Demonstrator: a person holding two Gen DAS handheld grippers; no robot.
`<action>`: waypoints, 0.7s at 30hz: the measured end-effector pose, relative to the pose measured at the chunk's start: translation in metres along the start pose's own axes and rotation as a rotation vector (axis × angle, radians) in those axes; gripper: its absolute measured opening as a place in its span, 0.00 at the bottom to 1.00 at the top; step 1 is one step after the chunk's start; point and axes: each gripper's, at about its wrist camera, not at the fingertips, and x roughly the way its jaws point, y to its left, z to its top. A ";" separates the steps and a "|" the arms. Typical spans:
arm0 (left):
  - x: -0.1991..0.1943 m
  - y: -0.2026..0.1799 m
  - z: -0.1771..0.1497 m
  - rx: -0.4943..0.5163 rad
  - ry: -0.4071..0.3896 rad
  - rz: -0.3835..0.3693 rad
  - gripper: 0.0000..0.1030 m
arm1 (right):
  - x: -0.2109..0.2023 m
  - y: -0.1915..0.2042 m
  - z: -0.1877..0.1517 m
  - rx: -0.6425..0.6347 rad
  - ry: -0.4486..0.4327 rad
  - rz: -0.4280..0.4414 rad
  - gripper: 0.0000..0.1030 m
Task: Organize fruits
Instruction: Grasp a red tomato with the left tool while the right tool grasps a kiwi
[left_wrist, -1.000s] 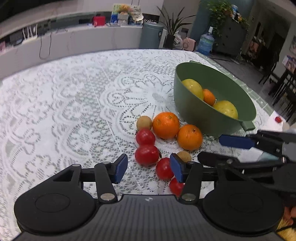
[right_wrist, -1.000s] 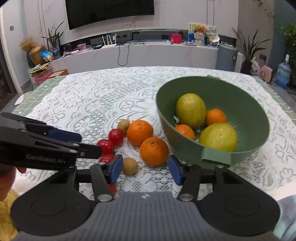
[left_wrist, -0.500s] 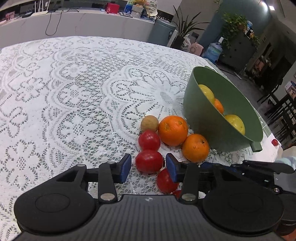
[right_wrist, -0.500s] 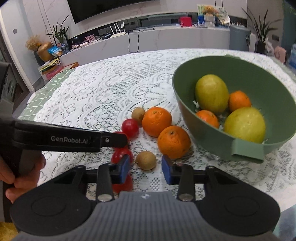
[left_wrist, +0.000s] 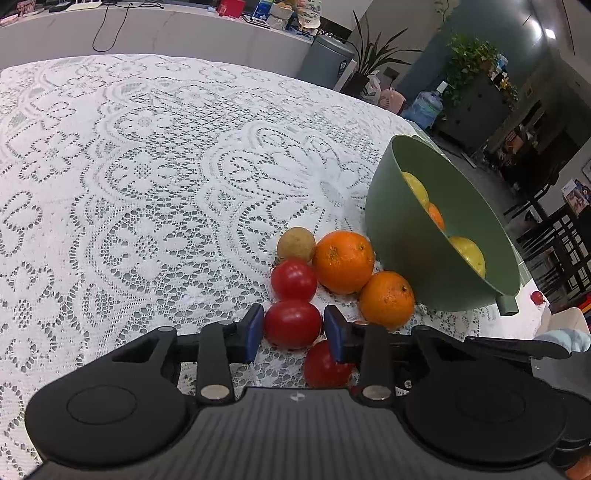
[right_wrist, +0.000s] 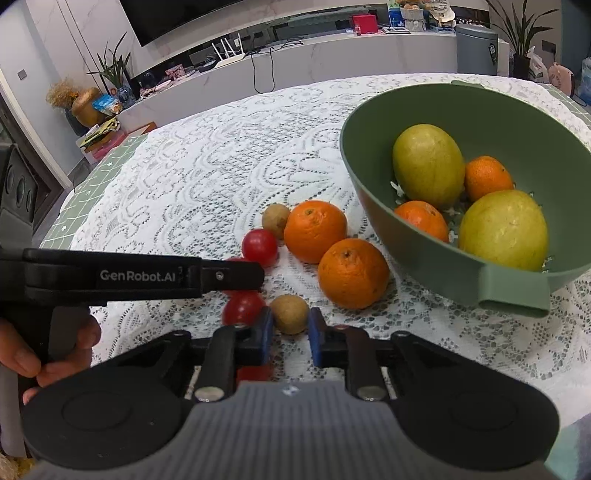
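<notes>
Now left gripper (left_wrist: 293, 334) fingers have just closed against red tomato (left_wrist: 292, 324) (right gripper (right_wrist: 290, 334) likewise, brown fruit (right_wrist: 289, 314))

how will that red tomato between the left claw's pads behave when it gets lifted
The tomato looks round and glossy, so it may slip or roll if the left claw, whose jaws have just been closing on it, grips off-centre. Its thin skin probably bruises under a hard squeeze. Lifting it could nudge the neighbouring tomato.
</notes>
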 end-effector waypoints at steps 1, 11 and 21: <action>0.000 0.000 0.000 0.000 0.000 0.000 0.39 | 0.000 -0.001 0.000 -0.001 0.000 0.000 0.16; 0.000 -0.003 -0.001 0.014 -0.007 0.005 0.38 | 0.001 0.001 0.000 -0.006 0.005 0.000 0.17; -0.015 -0.002 -0.005 -0.009 -0.066 0.028 0.37 | -0.011 0.004 -0.004 -0.035 -0.051 0.003 0.17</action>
